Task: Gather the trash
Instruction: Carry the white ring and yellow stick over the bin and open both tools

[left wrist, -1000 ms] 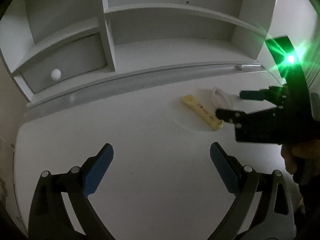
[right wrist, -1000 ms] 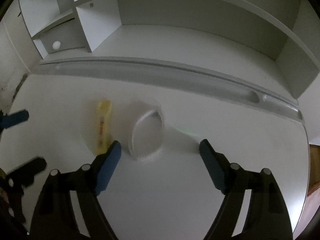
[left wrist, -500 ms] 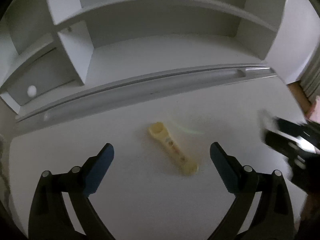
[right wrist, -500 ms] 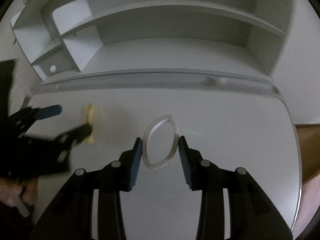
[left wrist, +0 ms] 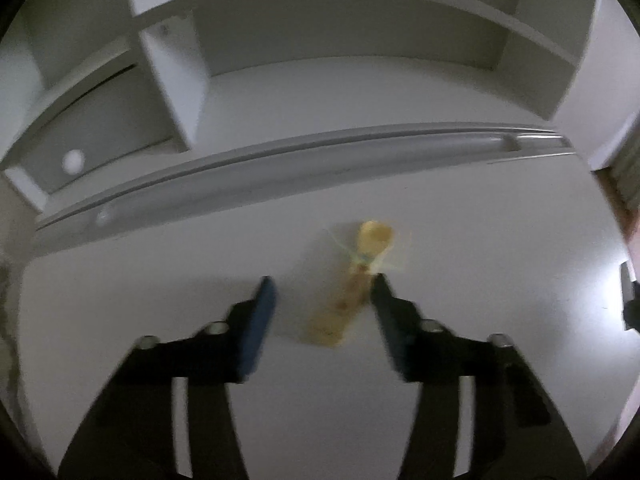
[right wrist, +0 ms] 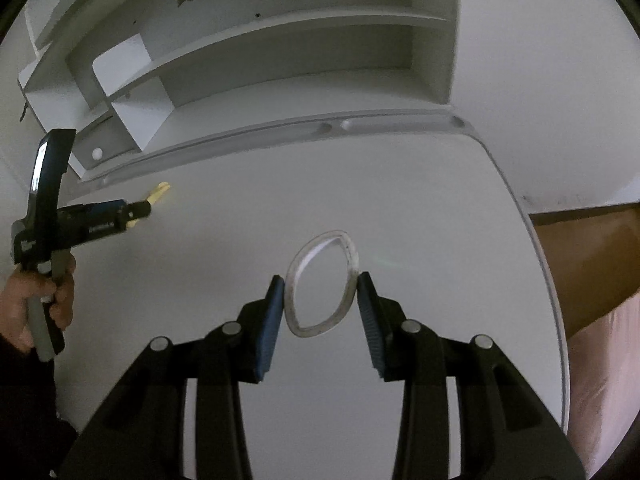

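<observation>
left gripper (left wrist: 322, 292) jaws closing round yellow wrapper (left wrist: 352, 292); right gripper (right wrist: 320, 294) pinching white ring (right wrist: 348, 248); shelf unit (right wrist: 280, 60) behind.

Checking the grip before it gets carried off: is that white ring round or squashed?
Squashed. The ring is pinched into a narrow oval between the right gripper, both pads pressing its sides, above the desk.

My left gripper (left wrist: 322, 300) tilts steeply down, jaws closing. My right gripper (right wrist: 320, 300) is clamped, also pitched down. My left hand (right wrist: 36, 304) sits at nine o'clock.
</observation>
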The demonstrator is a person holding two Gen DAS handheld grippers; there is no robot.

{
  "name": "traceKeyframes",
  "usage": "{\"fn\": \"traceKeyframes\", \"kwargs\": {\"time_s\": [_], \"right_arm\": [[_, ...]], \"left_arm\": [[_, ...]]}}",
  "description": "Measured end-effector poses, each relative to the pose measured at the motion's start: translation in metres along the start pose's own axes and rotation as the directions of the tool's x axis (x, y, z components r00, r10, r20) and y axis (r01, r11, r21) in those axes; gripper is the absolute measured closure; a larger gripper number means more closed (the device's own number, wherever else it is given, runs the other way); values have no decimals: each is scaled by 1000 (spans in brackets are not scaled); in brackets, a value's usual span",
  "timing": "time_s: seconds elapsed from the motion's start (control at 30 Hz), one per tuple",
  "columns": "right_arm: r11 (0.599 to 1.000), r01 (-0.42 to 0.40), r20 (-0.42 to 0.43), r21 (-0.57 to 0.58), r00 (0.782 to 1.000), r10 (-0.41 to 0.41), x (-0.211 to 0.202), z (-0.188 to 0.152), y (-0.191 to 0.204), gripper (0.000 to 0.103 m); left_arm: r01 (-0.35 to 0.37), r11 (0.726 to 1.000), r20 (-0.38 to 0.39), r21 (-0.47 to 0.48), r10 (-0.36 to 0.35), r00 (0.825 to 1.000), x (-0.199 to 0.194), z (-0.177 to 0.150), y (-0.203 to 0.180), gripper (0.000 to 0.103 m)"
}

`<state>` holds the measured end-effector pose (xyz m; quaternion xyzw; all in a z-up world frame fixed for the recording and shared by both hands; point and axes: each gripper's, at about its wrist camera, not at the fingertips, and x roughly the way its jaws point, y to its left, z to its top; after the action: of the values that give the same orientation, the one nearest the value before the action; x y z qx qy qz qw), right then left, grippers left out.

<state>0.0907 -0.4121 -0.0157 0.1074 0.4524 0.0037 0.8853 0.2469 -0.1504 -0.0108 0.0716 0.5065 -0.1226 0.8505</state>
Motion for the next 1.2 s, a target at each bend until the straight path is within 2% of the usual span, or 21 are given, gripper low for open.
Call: {"fn": "traceKeyframes", "kwargs": {"time_s": [0.03,0.07,0.13,0.17,0.2,0.27,0.37,0.47,0.5,0.57,0.63,0.7,0.77,0.8,0.87,0.9,0.97,1.03,1.13,1.2], "right_arm": [[1000,0,3,11,1000,0,-4,-3,-5,65],[1000,2,7,26,1000,-2,-11,-9,-13,65],[999,12,17,53,1000,-13,-24,-19,-27,65],[997,22,23,70,999,-23,-32,-25,-37,65],[996,31,28,85,999,-33,-39,-32,-44,65],[990,63,37,123,997,-68,-56,-49,-66,65],[971,116,52,208,990,-129,-84,-80,-104,65],[934,177,60,309,977,-205,-113,-118,-146,65],[921,194,56,338,973,-226,-120,-129,-159,65],[882,233,38,410,962,-272,-133,-158,-188,65],[839,264,15,476,951,-309,-143,-189,-216,65],[804,278,-1,525,945,-326,-148,-213,-236,65],[765,296,-20,572,937,-348,-153,-243,-258,65],[750,302,-31,588,935,-352,-154,-255,-264,65],[717,305,-53,626,935,-351,-155,-281,-283,65],[704,310,-67,639,934,-350,-154,-291,-290,65],[679,313,-94,665,936,-339,-149,-313,-305,65],[659,317,-117,682,937,-330,-145,-330,-317,65],[645,310,-139,699,943,-302,-129,-347,-334,65],[638,302,-156,708,948,-276,-114,-359,-343,65]], "left_arm": [[38,999,-1,23,-38,999,1,1,-5,61],[52,998,-1,46,-52,999,1,2,-9,68],[39,991,5,126,-40,999,3,3,-24,75],[25,988,7,150,-27,1000,4,3,-29,89],[11,985,4,171,-11,1000,5,3,-35,91],[56,977,-10,206,-55,998,3,2,-50,91],[53,959,9,277,-58,998,-11,-4,-89,91],[147,927,13,345,-161,987,-31,-19,-149,91],[197,902,13,384,-219,976,-41,-28,-183,91],[263,862,0,434,-292,956,-52,-41,-227,91],[357,793,-36,494,-391,920,-66,-61,-284,91],[426,709,-79,562,-467,881,-79,-84,-342,91],[464,650,-114,602,-505,856,-89,-102,-378,91],[494,600,-145,629,-534,833,-95,-117,-407,91],[514,548,-172,660,-556,813,-99,-133,-438,91],[532,506,-199,679,-570,797,-101,-148,-460,91],[564,453,-249,690,-583,773,-98,-168,-486,91],[596,422,-303,683,-579,757,-84,-185,-506,91],[567,404,-317,718,-535,783,-44,-208,-537,91],[603,398,-377,692,-513,771,-17,-216,-551,91]]}}
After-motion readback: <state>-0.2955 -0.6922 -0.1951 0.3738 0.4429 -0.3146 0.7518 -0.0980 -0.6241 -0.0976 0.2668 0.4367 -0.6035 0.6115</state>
